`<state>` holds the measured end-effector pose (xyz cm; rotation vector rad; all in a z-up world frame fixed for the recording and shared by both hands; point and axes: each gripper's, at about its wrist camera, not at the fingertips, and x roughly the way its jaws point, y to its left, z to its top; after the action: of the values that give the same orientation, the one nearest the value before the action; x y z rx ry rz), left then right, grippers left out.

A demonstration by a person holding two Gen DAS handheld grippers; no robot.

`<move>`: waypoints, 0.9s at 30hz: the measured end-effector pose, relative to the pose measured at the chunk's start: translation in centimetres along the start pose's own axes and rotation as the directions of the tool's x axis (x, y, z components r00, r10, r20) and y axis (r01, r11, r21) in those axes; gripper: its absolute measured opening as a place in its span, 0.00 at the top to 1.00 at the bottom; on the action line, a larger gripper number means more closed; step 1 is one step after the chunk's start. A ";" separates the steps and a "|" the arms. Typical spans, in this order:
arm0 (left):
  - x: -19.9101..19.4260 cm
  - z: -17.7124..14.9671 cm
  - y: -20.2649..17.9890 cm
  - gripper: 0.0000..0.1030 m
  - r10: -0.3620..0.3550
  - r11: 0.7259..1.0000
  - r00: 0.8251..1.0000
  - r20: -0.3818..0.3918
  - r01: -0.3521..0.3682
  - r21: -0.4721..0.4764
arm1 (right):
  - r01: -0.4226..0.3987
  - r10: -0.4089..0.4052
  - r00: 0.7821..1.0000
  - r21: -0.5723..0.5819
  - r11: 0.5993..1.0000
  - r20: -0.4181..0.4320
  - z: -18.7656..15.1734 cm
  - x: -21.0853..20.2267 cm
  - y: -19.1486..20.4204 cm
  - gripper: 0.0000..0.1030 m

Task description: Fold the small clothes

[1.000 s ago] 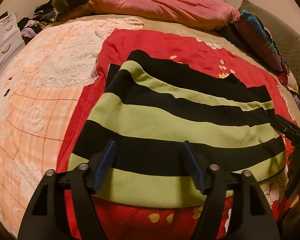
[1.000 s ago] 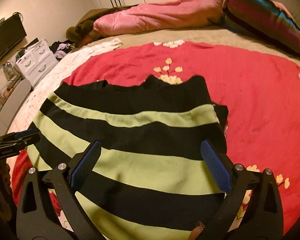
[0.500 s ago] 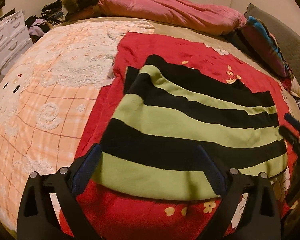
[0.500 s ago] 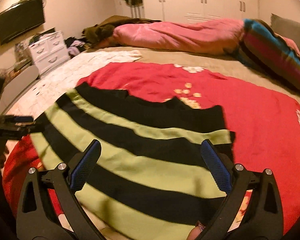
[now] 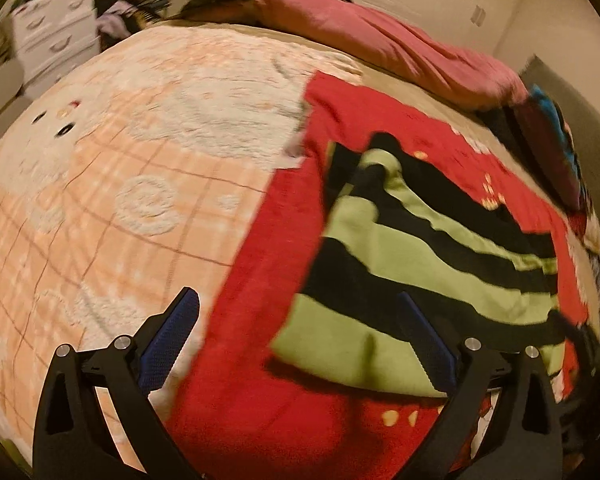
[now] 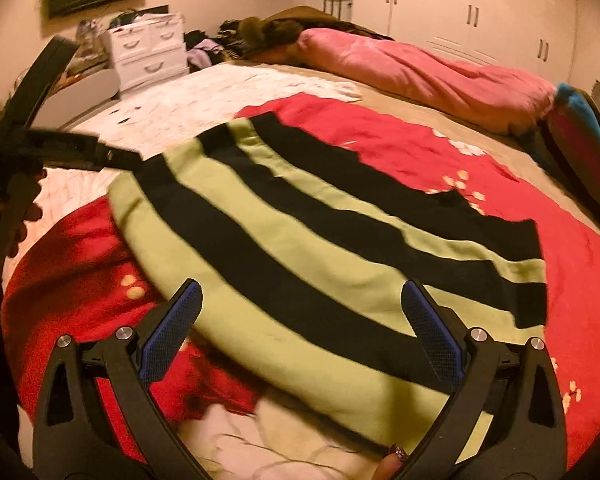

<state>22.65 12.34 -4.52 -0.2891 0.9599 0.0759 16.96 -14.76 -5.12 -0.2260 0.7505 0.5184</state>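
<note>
Currently, garment: a striped top point(image 6: 332, 264) in black and light green bands is spread flat on a red blanket point(image 6: 400, 148), and it is seen from both wrist views point(image 5: 412, 280).
Garment position: it is laid across the near half of the bed, with its lower green hem toward the cameras and its black upper edge toward the pillows.
Left gripper: the left gripper point(image 5: 296, 340) is held wide open and nothing is gripped; its blue pads point(image 5: 168, 344) are well apart.
Left gripper placement: one finger is seen over the peach checked blanket point(image 5: 100, 200), the other over the near corner of the top; whether the fabric is touched cannot be told.
Right gripper: the right gripper point(image 6: 300, 332) is also spread wide, with nothing caught between its blue pads point(image 6: 432, 332).
Right gripper placement: it is held over the top's near green band, and contact with the cloth cannot be told.
Bedding: a pink duvet point(image 6: 420, 72) is bunched at the far end of the bed, and a striped pillow point(image 6: 580, 132) is seen at the right.
Room: white drawers point(image 6: 148, 52) are set beside the bed, and white wardrobe doors point(image 6: 480, 12) line the far wall.
Sharpness: the left wrist view is blurred.
</note>
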 end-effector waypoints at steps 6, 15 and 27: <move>-1.0 0.1 4.6 0.04 0.029 0.994 0.999 0.039 -0.025 -0.104 | -0.037 0.037 0.999 -0.050 0.998 -0.008 1.2 1.0 4.8 0.09; -1.9 0.4 8.9 0.04 0.029 0.983 0.997 0.074 -0.015 -0.182 | -0.036 0.031 0.999 -0.125 0.992 -0.044 3.3 5.2 12.9 0.09; -0.7 1.2 9.9 0.04 -0.090 0.964 0.994 0.069 0.104 -0.243 | 0.101 -0.108 0.993 -0.132 0.986 -0.044 4.3 9.2 12.6 0.43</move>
<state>21.28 22.19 -5.36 -0.5605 0.8777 0.1139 18.51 0.90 -8.66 -0.3985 0.7511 0.4631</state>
